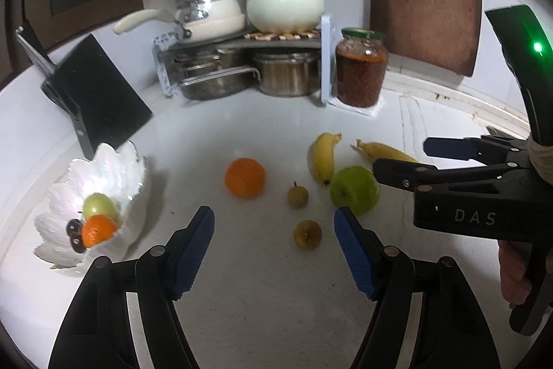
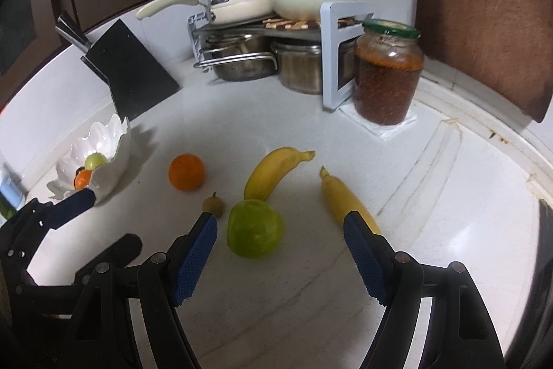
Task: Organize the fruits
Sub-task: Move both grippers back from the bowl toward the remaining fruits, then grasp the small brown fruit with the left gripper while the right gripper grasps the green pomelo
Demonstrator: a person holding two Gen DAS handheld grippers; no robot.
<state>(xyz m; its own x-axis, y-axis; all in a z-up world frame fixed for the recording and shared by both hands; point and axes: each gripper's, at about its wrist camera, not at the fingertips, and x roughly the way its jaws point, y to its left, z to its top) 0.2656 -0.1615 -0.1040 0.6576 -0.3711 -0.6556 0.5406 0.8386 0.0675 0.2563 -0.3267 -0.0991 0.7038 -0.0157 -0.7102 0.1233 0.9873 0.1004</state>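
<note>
Loose fruit on the white counter (image 1: 259, 300): green apple (image 2: 255, 228) nearest the right gripper (image 2: 280, 251), with two bananas (image 2: 276, 171) and (image 2: 347, 201) just behind and beside it, an orange (image 2: 186, 176) off to the left, and small brown fruits (image 1: 298, 194) and (image 1: 307, 233) between. Shell-shaped white bowl (image 1: 114, 168) well apart at far left, already holding a green fruit, a small orange and dark cherries.

Probably mid-task: some fruit bowled, most not yet. Likely lining up on the apple; next move calls for lowering and advancing so the pads straddle it, then closing gently on a round, smooth skin that could slip or roll.

Right gripper hovering low, angled down, jaws spread wide and holding nothing. Left gripper (image 1: 273, 248) likewise raised above the counter, jaws wide apart and bare, one brown fruit lying just ahead between the tips.
</note>
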